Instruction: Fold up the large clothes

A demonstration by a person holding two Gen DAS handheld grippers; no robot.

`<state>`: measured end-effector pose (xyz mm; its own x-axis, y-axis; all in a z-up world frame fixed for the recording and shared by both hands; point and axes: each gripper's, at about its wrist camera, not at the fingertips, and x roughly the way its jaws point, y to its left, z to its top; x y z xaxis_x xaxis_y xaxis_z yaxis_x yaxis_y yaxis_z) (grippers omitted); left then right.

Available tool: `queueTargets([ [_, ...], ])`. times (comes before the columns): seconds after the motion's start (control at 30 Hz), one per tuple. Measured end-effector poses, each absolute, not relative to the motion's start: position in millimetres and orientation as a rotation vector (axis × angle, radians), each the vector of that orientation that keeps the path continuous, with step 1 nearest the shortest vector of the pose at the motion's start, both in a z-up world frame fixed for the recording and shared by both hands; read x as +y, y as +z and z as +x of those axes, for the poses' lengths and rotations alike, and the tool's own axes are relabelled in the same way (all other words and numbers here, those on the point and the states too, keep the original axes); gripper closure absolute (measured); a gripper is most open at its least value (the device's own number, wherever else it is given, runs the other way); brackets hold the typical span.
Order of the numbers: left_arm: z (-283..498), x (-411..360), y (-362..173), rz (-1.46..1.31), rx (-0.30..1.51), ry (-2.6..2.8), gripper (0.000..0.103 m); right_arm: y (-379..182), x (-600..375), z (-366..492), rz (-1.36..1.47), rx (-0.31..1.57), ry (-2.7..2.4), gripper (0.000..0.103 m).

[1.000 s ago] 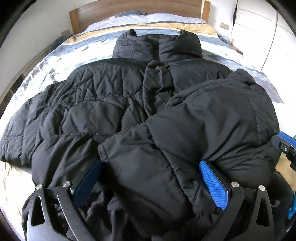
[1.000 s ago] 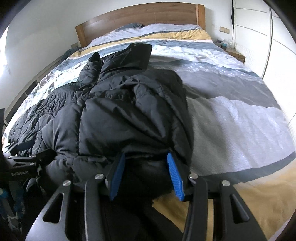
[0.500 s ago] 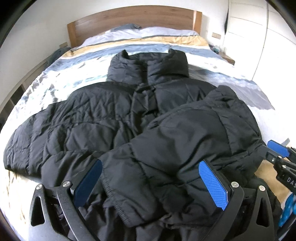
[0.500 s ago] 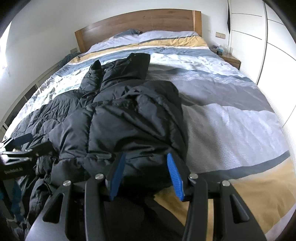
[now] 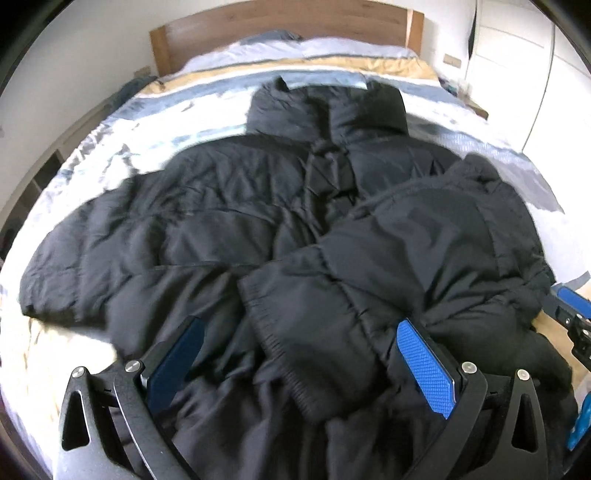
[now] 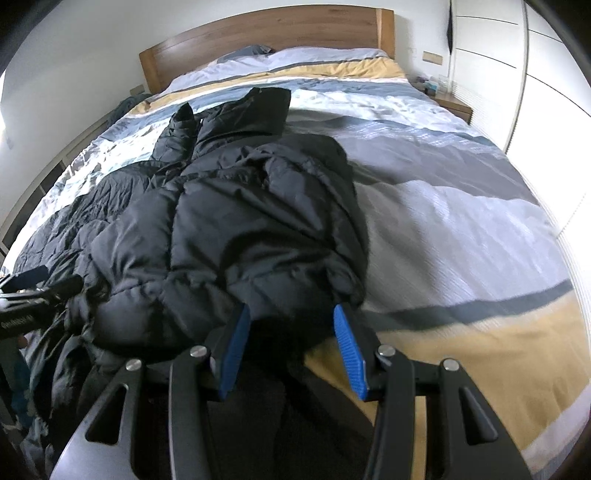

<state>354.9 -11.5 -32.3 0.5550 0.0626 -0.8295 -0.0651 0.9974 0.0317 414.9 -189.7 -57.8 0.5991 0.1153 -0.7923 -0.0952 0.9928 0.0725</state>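
A black puffer jacket lies front up on the bed, its collar toward the headboard. One sleeve is folded across the chest, and its ribbed cuff rests near the hem. My left gripper hangs wide open just above the hem and holds nothing. My right gripper stands partly open at the jacket's near right corner. Dark fabric lies between its tips, and a strip of tan bedding shows beside the right pad. One of its blue pads shows at the jacket's right edge.
The striped grey, white and tan duvet covers the bed, bare to the jacket's right. A wooden headboard stands at the far end. White wardrobe doors and a nightstand line the right side. Low shelving runs along the left.
My left gripper has risen and drawn back, so more of the jacket and its left sleeve shows. The right gripper has shifted slightly along the corner. Neither jaw has changed its width.
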Motion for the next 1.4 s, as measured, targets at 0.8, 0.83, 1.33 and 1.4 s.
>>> queueTargets([
  [0.8, 116.1, 68.4, 127.1, 0.02, 0.733, 0.102, 0.001, 68.4, -188.3, 204.4, 0.159, 0.753, 0.131, 0.057],
  [0.83, 112.7, 69.8, 127.3, 0.018, 0.733, 0.102, 0.001, 69.3, -187.8, 199.5, 0.158, 0.751, 0.131, 0.057],
  [1.33, 58.6, 89.3, 138.8, -0.045, 0.7, 0.105, 0.0, 82.0, -164.2, 131.0, 0.135, 0.724, 0.164, 0.057],
  [1.4, 54.1, 94.1, 139.2, -0.058, 0.703, 0.108, 0.0, 82.9, -163.6, 126.6, 0.134, 0.723, 0.166, 0.057],
])
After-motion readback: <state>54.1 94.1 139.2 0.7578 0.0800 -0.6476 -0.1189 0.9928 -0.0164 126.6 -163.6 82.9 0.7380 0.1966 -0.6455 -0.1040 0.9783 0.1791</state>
